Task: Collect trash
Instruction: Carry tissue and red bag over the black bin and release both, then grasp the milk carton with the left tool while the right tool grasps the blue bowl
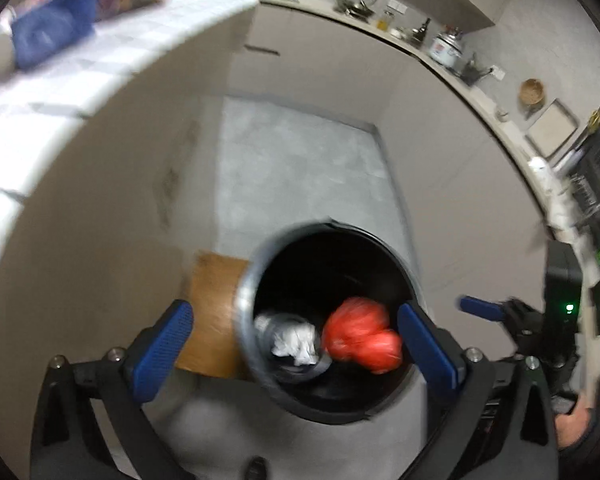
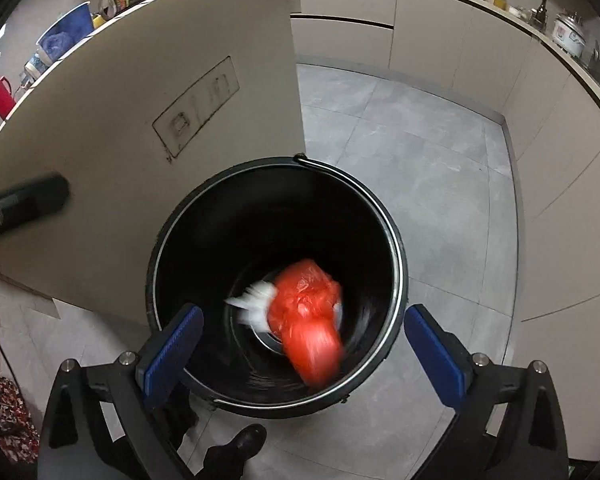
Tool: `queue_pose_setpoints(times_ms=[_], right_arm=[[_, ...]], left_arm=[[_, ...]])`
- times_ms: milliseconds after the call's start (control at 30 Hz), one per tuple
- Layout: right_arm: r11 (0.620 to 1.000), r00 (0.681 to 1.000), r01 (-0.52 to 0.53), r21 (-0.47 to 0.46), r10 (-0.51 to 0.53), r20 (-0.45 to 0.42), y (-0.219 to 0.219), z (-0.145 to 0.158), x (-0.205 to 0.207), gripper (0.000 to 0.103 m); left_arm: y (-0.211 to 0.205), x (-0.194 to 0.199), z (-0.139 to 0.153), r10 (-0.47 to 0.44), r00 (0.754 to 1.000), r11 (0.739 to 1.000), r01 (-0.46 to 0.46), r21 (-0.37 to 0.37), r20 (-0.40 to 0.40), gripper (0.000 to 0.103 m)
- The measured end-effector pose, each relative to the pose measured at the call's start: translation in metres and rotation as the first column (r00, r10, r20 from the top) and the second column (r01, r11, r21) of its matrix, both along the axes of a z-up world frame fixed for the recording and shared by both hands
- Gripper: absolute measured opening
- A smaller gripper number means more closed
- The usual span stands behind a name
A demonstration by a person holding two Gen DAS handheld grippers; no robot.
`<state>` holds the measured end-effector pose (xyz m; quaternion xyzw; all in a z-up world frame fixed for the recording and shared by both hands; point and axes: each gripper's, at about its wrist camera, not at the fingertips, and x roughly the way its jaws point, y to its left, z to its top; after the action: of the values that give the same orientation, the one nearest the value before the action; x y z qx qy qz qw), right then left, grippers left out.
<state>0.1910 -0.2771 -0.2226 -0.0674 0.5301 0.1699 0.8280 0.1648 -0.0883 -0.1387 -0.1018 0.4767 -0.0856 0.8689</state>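
Observation:
A black bucket [image 1: 260,264] with a metal rim stands on the floor below both grippers. Inside it lie a red plastic bag [image 1: 360,336] and a crumpled white paper [image 1: 296,344]. My left gripper [image 1: 296,344] hangs open over the bucket's mouth, nothing between its blue pads. One blue finger [image 1: 480,308] of the other gripper shows at the right. In the right wrist view the bucket [image 2: 396,240] fills the middle, with the red bag [image 2: 308,320] and white paper [image 2: 252,300] blurred deep inside. My right gripper [image 2: 304,348] is open above them, touching neither.
A beige island cabinet [image 2: 140,120] stands right beside the bucket, with cans and a blue bag [image 1: 48,32] on top. A wooden board [image 1: 212,312] lies by the bucket. Kitchen counters [image 2: 540,80] line the far side. A person's shoe [image 2: 240,444] is on the grey tile floor.

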Motion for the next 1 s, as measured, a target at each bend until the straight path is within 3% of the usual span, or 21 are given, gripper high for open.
queue_pose_setpoints(times_ms=[233,433,533,767,1000], right_arm=[[1.0,0.999,0.02,0.014,-0.02,0.028,0.009,0.017,-0.001,0.102],[0.988,0.985,0.079,0.129,-0.098,0.144,0.006,0.07,-0.011,0.103],[0.982,0.981,0.09,0.166,-0.116,0.157,0.01,0.093,-0.013,0.103],[0.989,0.976,0.101,0.106,-0.119,0.184,0.024,0.123,-0.014,0.103],[0.989,0.973,0.086,0.121,-0.109,0.204,0.045,0.138,-0.016,0.103]], left_arm=[[0.001,0.002,0.018,0.001,1.0,0.999,-0.002,0.044,0.02,0.102],[-0.007,-0.011,0.052,-0.035,0.995,0.994,0.025,0.109,0.09,0.103],[-0.002,-0.018,0.068,-0.037,0.992,0.991,0.021,0.135,0.119,0.103],[0.02,-0.028,0.093,0.01,0.989,0.993,-0.027,0.113,0.146,0.103],[0.075,-0.038,0.104,0.136,0.973,0.975,-0.165,0.151,0.187,0.103]])
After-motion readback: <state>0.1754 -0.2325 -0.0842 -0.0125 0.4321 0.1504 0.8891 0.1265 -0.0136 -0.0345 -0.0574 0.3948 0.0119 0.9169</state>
